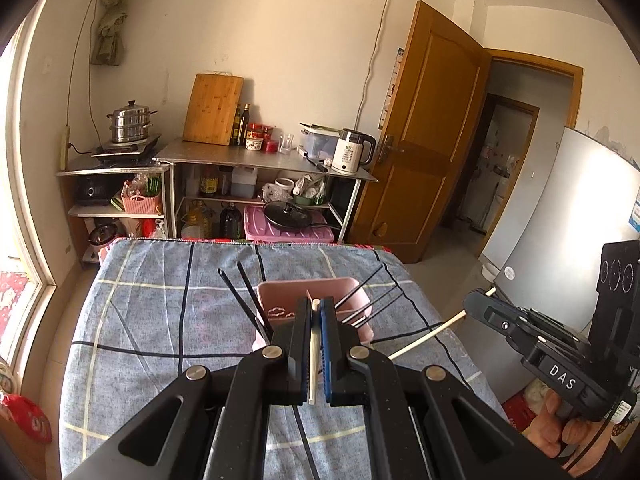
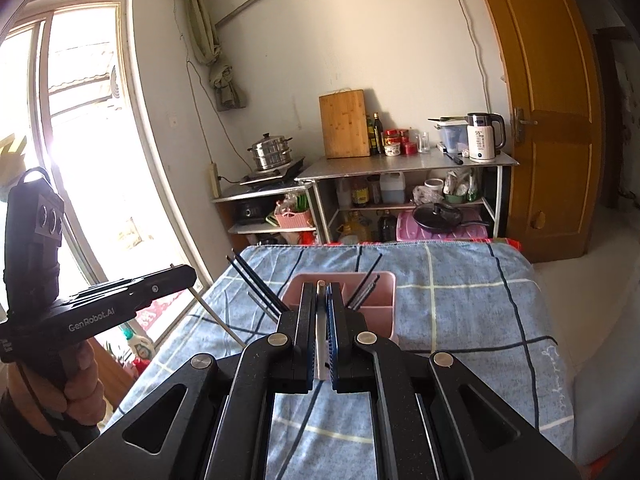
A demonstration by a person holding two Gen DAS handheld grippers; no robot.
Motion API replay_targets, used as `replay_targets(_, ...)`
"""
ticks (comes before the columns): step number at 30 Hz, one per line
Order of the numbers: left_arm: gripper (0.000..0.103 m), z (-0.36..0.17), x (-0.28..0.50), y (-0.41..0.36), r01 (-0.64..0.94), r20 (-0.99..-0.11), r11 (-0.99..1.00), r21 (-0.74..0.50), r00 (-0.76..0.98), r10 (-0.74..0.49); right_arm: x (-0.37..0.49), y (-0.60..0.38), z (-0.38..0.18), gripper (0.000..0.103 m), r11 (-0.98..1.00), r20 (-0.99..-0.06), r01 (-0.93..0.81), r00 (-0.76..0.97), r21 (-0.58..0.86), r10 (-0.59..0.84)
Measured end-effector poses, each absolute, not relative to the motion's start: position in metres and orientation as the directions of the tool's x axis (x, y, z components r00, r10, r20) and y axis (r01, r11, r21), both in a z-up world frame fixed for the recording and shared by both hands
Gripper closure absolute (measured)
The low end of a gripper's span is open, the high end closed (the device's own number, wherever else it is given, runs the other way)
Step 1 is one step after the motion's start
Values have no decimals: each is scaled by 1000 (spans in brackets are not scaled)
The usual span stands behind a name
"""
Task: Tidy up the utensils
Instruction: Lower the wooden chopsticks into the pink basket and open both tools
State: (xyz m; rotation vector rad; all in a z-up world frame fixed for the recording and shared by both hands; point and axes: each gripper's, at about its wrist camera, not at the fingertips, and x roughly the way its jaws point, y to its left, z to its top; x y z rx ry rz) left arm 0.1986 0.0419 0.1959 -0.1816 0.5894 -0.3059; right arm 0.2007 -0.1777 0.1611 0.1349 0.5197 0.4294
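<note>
Two claws each pinch a pale chopstick. The left gripper point(image 1: 316, 320) is pressed together on a white chopstick point(image 1: 313, 354) lying along its fingers; the right gripper point(image 2: 320, 304) clamps another white chopstick point(image 2: 321, 344) the same way. Both point toward 12 o'clock at the pink holder point(image 1: 280, 294), which stands on the checked cloth point(image 1: 152, 312) with black chopsticks point(image 1: 240, 296) leaning out at 10 and 2 o'clock. Likely trouble: with both sticks heading for the same small bin, the claws could knock each other or the leaning black ones, tipping the light holder. A thin, smooth stick could also swivel in the grip and miss its compartment.
</note>
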Motion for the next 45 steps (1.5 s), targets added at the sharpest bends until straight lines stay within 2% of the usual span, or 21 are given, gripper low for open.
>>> replay_targets(12, 99, 205, 249, 53, 200, -480, 938, -284, 817, -320, 243, -172, 168, 98, 901, -415, -341, 803, 270, 428)
replay_targets(26, 99, 135, 292, 47, 163, -591, 942, -295, 744, -313, 280, -154, 119, 98, 903, -520, -326, 740, 280, 428)
replay_targets(35, 98, 119, 298, 42, 157, -632, 952, -263, 717, -293, 290, -149, 100, 96, 908, -587, -321, 693, 268, 418)
replay_targets(38, 92, 121, 296, 44, 150, -628, 955, -258, 725, -283, 288, -154, 102, 96, 907, -581, -320, 697, 274, 421)
replay_targets(40, 84, 123, 294, 46, 145, -622, 954, -262, 730, -282, 286, -155, 106, 94, 909, -574, -319, 704, 269, 417)
replay_targets(45, 82, 129, 283, 50, 135, -609, 957, -258, 746, -270, 278, -160, 114, 91, 909, -559, -321, 717, 266, 416)
